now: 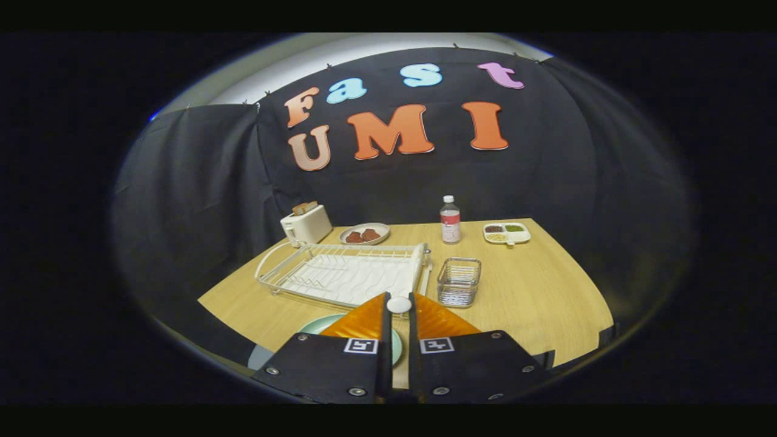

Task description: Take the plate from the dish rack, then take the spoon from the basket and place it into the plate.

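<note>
Hand-held gripper [399, 303] above the near edge of the wooden bench [534, 291], fingers drawn close together, clenched on the white spoon [399, 304]; rounded end of the spoon seen right at the fingertips, pressed from both sides. Rest of the spoon hidden behind the fingers.

Pale green plate [322, 325] flat on the bench just under and to the left of the fingers, mostly covered by them, only the left rim and a small piece near the right side visible. Spoon above the far rim of the plate; touching the plate or not, cannot tell.

Beyond the fingers, white wire dish rack [340, 273] on the left part of the bench, with no dishes in it. Just to the right of the rack, small wire basket [459, 282], standing upright. Farther away, in a row along the far edge: toaster [306, 224] with bread in the slot at far left, a dish with dark red food [364, 233], a clear bottle [450, 220] standing upright, and a small divided tray [506, 233] with coloured contents at far right.
</note>
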